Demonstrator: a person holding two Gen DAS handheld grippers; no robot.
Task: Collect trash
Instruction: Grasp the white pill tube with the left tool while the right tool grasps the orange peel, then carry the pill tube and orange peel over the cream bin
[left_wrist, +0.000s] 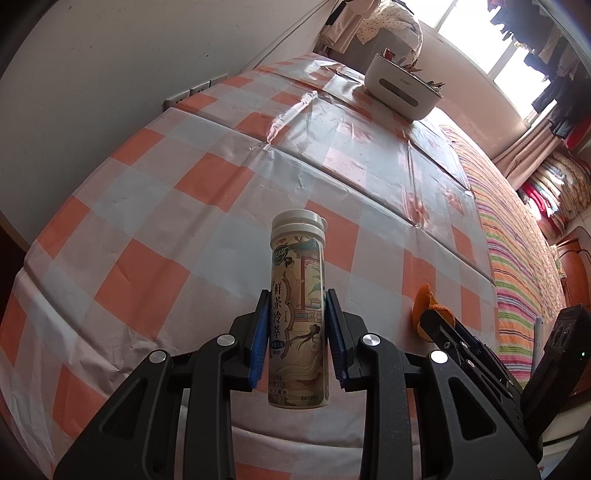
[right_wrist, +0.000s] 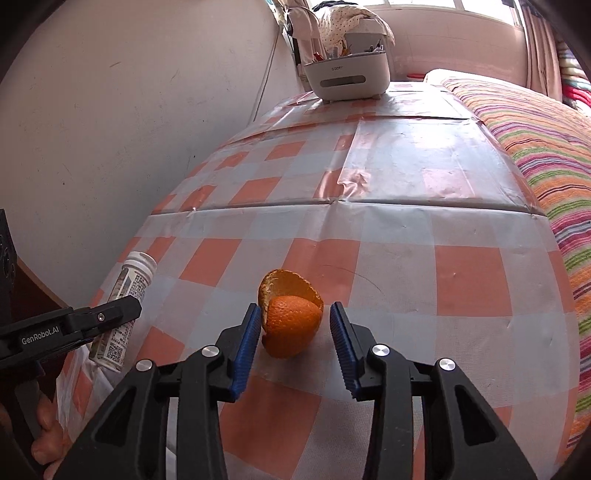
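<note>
Tea bottle (left_wrist: 298, 306): clamped between the blue pads (left_wrist: 258, 343) of the left tool (left_wrist: 297, 339), held clear above the checked cloth of the bench (left_wrist: 155, 206). In the left wrist view its long axis runs straight away from the camera, white cap at the far end, base nearest the lens, printed label facing up.

The right wrist view shows the same bottle (right_wrist: 125, 310) from the side, at the left edge of the frame: it slants, cap up and away toward the wall, base down and near, over the near left corner of the bench. The left tool (right_wrist: 103, 317) crosses it there, and part of a hand (right_wrist: 48, 439) shows below.

Orange peel (right_wrist: 290, 314): sits on the bench, a cupped piece with its open rim tipped up and away, rind toward the camera. It lies between the fingers of the right tool (right_wrist: 293, 332). The left pad (right_wrist: 245, 350) is at or against the rind; the right pad (right_wrist: 343, 350) stands off with a visible gap. Jaws apart, not pressing. The left wrist view gives only a sliver of peel (left_wrist: 424, 299) behind the right tool's black body (left_wrist: 480, 362).

White bin (right_wrist: 349, 75): far end of the bench, wrappers sticking out of its top. Both views show it; in the left wrist view the bin (left_wrist: 400, 90) sits at the far right corner.

Striped bed cover (right_wrist: 535, 147): along the bench's right side.
</note>
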